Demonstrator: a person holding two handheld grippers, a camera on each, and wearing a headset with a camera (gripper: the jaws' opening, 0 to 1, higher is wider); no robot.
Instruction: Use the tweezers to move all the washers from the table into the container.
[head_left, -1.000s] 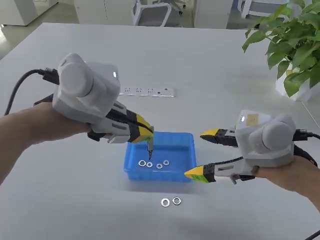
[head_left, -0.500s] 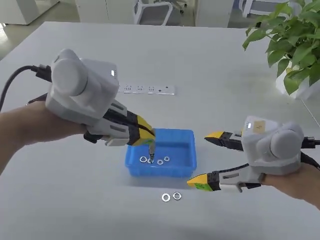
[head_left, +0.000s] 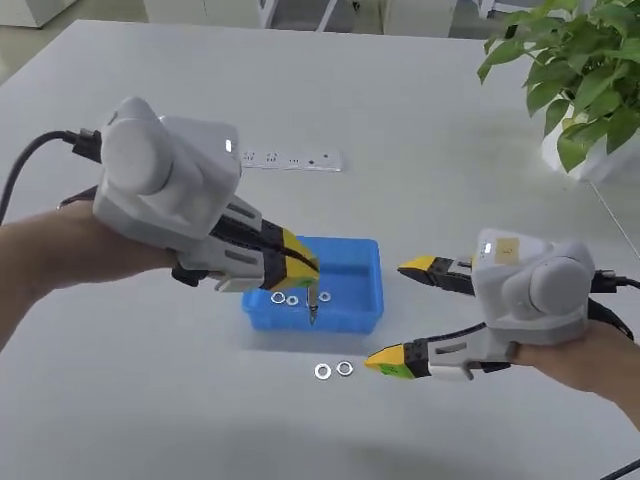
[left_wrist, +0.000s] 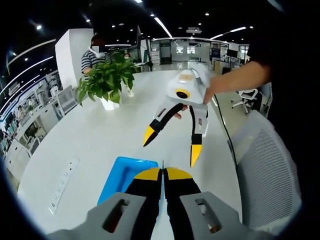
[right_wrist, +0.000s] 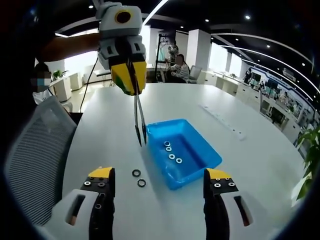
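My left gripper (head_left: 300, 262) is shut on thin metal tweezers (head_left: 311, 305), which point down over the front rim of the blue container (head_left: 362, 262). In the right gripper view the tweezers (right_wrist: 139, 120) hang just left of the container (right_wrist: 200, 159) with nothing visible between their tips. Several washers (right_wrist: 171, 150) lie inside the container. Two washers (head_left: 333, 370) rest on the white table in front of it, also seen as washers (right_wrist: 138, 178) between the tweezers and me. My right gripper (head_left: 400, 315) stands open to the right of the container, empty. In the left gripper view my left gripper (left_wrist: 163, 172) faces the right gripper (left_wrist: 170, 145).
A white power strip (head_left: 292, 160) lies behind the container. A potted plant (head_left: 570, 80) stands at the table's far right. A person sits far off (right_wrist: 177, 67). A mesh chair (right_wrist: 40, 150) is beside the table edge.
The left gripper has carried the tweezers from inside the container, near the washers there, out to its front rim. The right gripper has stayed open beside the container.
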